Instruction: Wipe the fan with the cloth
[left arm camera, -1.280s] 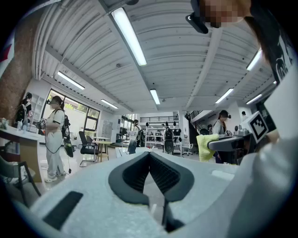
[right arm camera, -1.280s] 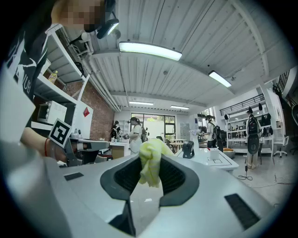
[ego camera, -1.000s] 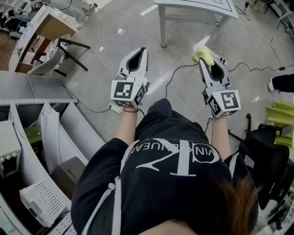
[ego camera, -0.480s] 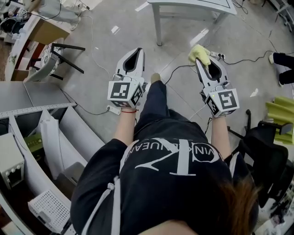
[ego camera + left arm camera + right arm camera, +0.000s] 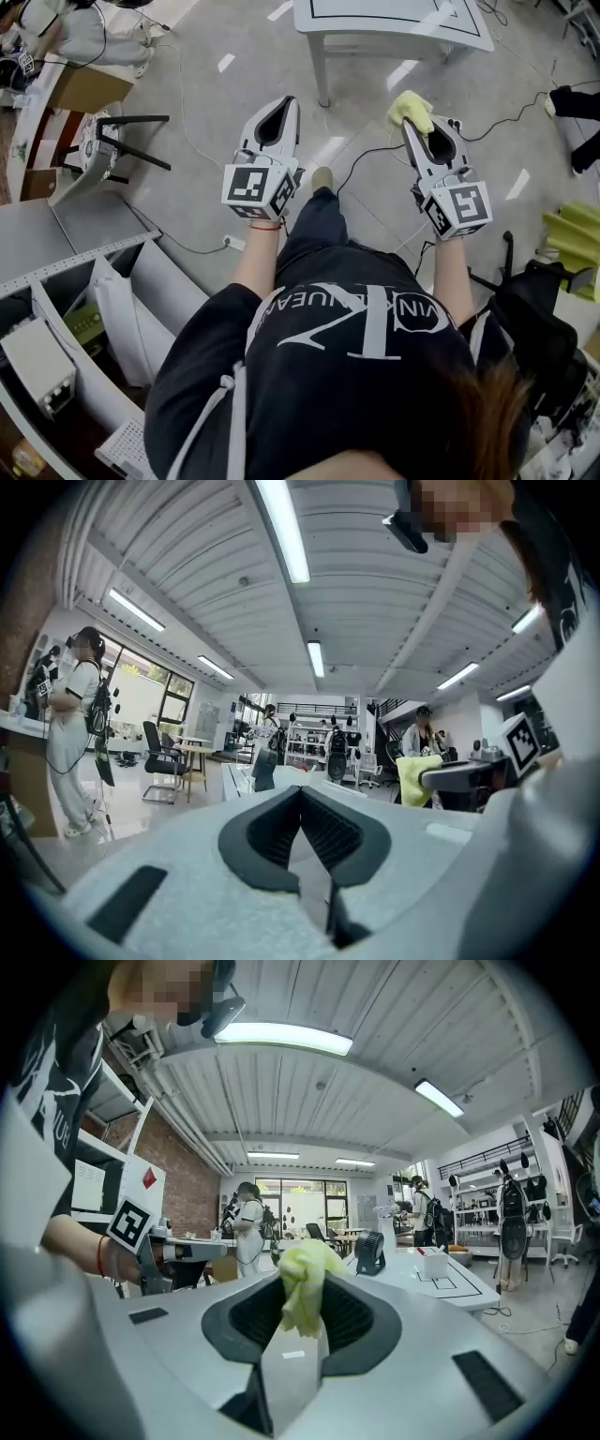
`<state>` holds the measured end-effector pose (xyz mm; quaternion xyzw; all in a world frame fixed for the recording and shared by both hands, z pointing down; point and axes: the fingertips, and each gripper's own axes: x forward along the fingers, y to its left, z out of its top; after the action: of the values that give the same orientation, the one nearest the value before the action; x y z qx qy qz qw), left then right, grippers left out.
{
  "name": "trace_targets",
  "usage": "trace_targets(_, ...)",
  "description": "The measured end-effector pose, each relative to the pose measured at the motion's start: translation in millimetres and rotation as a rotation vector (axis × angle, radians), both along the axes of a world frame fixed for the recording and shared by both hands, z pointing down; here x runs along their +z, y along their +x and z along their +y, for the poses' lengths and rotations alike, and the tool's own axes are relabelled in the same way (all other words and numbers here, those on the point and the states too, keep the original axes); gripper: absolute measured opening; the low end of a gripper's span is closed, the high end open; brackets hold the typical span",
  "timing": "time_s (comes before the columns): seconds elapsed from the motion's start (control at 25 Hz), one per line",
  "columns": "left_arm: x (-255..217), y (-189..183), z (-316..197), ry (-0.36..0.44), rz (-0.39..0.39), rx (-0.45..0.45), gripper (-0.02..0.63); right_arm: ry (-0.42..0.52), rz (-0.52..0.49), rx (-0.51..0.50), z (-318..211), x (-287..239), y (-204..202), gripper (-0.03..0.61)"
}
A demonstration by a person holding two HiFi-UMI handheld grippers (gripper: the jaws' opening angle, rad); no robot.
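Observation:
A small black fan (image 5: 372, 1252) stands on a white table (image 5: 441, 1290) ahead in the right gripper view; the head view shows only the table's near edge (image 5: 394, 39), not the fan. My right gripper (image 5: 412, 124) is shut on a crumpled yellow cloth (image 5: 410, 108), which sticks out past its tips (image 5: 302, 1288). It is held level, short of the table. My left gripper (image 5: 277, 107) is level beside it, jaws shut with nothing between them (image 5: 300, 795). The left gripper view shows the cloth (image 5: 417, 778) off to its right.
Cables (image 5: 375, 155) run across the grey floor under the grippers. A white box (image 5: 436, 1262) sits on the table near the fan. Grey shelving (image 5: 66, 253) is at the left, a black chair (image 5: 534, 328) at the right. Several people stand farther off (image 5: 248, 1227).
The person has stepped forward, and the white table has come closer at the top of the head view. Both grippers moved with them, keeping their pose. The cloth stays gripped.

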<state>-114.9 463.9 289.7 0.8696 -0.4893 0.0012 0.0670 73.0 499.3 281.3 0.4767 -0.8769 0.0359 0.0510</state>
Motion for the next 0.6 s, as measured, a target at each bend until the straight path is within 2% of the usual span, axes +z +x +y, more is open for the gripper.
trace_targets(0.36,4,-8,-96,-0.025,-0.007,0.07,0.006,-0.042,-0.019,0.079,-86,7,-9,0.106)
trace_targets(0.6,3,-14,-145,-0.019,-0.005,0.105,0.006,-0.037,-0.032,0.122,-131,7,-15,0.106)
